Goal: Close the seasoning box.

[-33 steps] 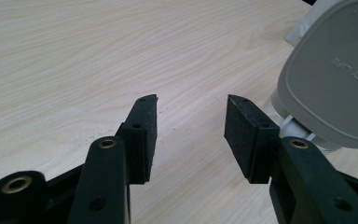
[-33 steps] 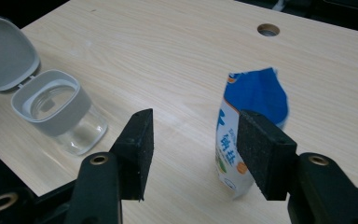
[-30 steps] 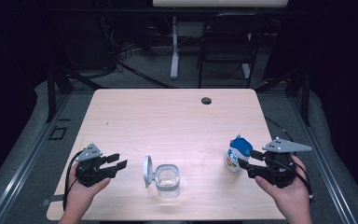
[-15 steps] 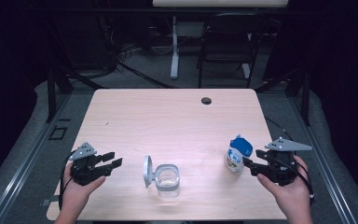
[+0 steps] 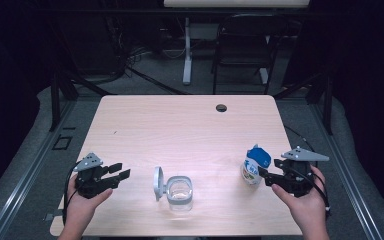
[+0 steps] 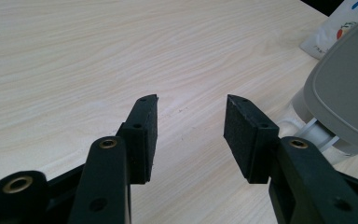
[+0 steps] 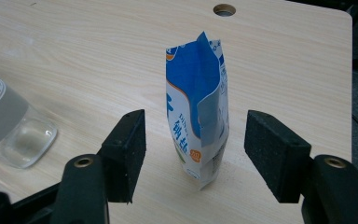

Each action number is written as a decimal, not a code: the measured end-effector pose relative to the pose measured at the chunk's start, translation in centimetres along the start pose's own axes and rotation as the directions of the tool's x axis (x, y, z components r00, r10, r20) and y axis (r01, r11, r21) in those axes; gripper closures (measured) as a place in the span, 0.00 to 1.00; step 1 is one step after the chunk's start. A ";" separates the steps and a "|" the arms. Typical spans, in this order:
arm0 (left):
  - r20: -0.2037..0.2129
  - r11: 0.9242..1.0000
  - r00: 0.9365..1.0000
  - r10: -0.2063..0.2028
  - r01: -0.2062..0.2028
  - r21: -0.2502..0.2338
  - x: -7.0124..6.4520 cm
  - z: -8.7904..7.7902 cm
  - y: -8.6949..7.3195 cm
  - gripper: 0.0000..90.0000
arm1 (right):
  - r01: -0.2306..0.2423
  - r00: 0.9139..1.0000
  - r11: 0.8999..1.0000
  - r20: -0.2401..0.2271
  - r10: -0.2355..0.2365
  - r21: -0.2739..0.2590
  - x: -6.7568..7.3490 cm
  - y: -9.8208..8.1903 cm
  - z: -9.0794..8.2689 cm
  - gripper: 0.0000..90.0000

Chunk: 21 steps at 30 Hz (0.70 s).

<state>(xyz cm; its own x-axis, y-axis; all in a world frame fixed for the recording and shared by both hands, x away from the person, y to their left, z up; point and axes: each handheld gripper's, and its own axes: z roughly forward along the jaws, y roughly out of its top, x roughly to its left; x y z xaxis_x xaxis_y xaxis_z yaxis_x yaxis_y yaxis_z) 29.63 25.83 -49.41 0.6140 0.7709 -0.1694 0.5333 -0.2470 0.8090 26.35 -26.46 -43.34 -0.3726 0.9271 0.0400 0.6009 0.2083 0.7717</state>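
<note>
A blue and white pouch (image 5: 254, 167) (image 7: 198, 116) stands upright on the table's right side. My right gripper (image 5: 264, 176) (image 7: 196, 114) reaches at it from the right. Its jaws have just been opening and stand on either side of the pouch, with a gap at each pad. A clear glass jar (image 5: 180, 191) (image 7: 14, 135) sits near the front middle, its grey hinged lid (image 5: 158, 183) (image 6: 349, 88) swung open to the left. My left gripper (image 5: 120, 170) (image 6: 192, 100) rests open at the front left with nothing between its pads, pointing toward the jar.
The light wooden table (image 5: 180, 130) has a round cable hole (image 5: 221, 107) (image 7: 224, 9) near its far edge. A chair (image 5: 242, 55) and a stand pole (image 5: 187, 50) are on the dark floor behind it. Metal rails (image 5: 30, 165) run along both sides.
The right gripper's jaws have spread wider, away from the pouch, which stays upright in the same spot. The left gripper has shifted only slightly.
</note>
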 end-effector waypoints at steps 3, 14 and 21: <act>-0.001 1.000 1.000 0.001 -0.001 0.001 0.0 0.0 0.0 0.61 | 0.006 1.000 1.000 0.003 -0.006 0.006 0.0 -0.1 0.5 0.43; 0.000 1.000 1.000 0.001 -0.001 0.007 0.2 0.1 -0.1 0.61 | -0.006 1.000 1.000 0.023 0.005 0.019 -0.2 -1.2 2.8 0.43; -0.001 1.000 1.000 -0.001 0.001 0.012 0.2 0.1 -0.1 0.61 | -0.010 1.000 1.000 0.030 0.009 0.025 -0.2 -2.0 4.4 0.43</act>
<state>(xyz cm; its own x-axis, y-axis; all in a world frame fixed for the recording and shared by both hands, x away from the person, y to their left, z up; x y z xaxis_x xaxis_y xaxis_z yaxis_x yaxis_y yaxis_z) 29.75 25.96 -49.62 0.6124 0.7721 -0.1697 0.5409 -0.2528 0.8022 28.31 -25.72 -47.65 -0.3460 0.9378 0.0279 0.6222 0.2071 0.7550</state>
